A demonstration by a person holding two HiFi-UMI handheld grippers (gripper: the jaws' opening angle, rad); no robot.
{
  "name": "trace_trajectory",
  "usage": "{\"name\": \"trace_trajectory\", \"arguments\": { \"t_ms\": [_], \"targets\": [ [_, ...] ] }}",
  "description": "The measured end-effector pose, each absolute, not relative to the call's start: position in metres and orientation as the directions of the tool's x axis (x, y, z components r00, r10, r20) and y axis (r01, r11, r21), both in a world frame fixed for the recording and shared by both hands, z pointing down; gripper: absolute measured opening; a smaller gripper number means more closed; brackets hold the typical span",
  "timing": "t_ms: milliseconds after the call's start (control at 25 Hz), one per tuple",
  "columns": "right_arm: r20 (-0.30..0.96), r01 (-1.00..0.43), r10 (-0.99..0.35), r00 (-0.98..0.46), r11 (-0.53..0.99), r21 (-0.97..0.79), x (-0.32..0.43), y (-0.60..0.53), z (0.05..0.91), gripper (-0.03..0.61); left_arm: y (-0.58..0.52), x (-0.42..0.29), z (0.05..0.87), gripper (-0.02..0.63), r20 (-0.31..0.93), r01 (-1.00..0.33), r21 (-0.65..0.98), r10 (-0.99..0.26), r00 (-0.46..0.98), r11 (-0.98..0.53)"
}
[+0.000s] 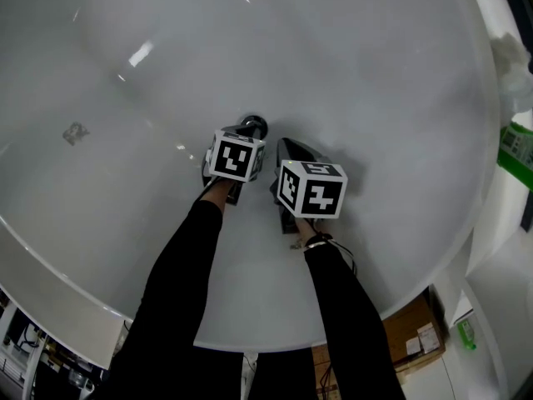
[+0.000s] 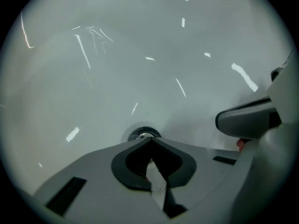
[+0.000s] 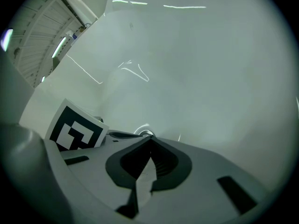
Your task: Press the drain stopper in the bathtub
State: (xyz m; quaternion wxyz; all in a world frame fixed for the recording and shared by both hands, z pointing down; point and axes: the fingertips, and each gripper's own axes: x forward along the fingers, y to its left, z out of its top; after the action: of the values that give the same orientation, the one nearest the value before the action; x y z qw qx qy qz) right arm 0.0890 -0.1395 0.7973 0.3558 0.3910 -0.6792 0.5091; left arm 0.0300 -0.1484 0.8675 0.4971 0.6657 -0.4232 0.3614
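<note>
The round chrome drain stopper (image 1: pixel 254 126) sits in the floor of the white bathtub (image 1: pixel 350 65). My left gripper (image 1: pixel 248 137) is shut on nothing, and its tips are right at the near edge of the stopper. In the left gripper view the stopper (image 2: pixel 142 134) shows just past the closed tips of the left gripper (image 2: pixel 150 140). My right gripper (image 1: pixel 287 146) hangs close beside it on the right, also shut and empty. Its own view has the stopper (image 3: pixel 145 133) just beyond the right gripper's (image 3: pixel 150 138) tips. Whether either gripper touches the stopper is unclear.
The tub's rim (image 1: pixel 100 302) curves along the near side. Outside it at the lower right stand a cardboard box (image 1: pixel 416 336) and a small green item (image 1: pixel 466 332). A green-labelled bottle (image 1: pixel 518 144) is at the right edge. A small grey mark (image 1: pixel 75 132) lies on the tub wall.
</note>
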Motion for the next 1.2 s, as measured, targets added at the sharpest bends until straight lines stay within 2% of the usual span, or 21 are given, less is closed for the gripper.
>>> {"name": "trace_trajectory", "arguments": {
  "t_ms": [560, 1000, 1200],
  "targets": [
    [0.892, -0.897, -0.138, -0.43, 0.179, -0.404, 0.086, -0.135, 0.806, -0.002, -0.142, 0.027, 0.884, 0.005, 0.925, -0.929, 0.339, -0.124, 0.358, -0.15],
    [0.895, -0.899, -0.129, -0.427, 0.164, -0.406, 0.084, -0.135, 0.81, -0.002, -0.141, 0.029, 0.887, 0.005, 0.942, -0.935, 0.286, -0.115, 0.315, -0.211],
    [0.895, -0.901, -0.125, -0.429, 0.136, -0.413, 0.087, -0.134, 0.81, -0.002, -0.142, 0.029, 0.89, 0.005, 0.947, -0.943, 0.276, -0.114, 0.3, -0.184]
  ]
}}
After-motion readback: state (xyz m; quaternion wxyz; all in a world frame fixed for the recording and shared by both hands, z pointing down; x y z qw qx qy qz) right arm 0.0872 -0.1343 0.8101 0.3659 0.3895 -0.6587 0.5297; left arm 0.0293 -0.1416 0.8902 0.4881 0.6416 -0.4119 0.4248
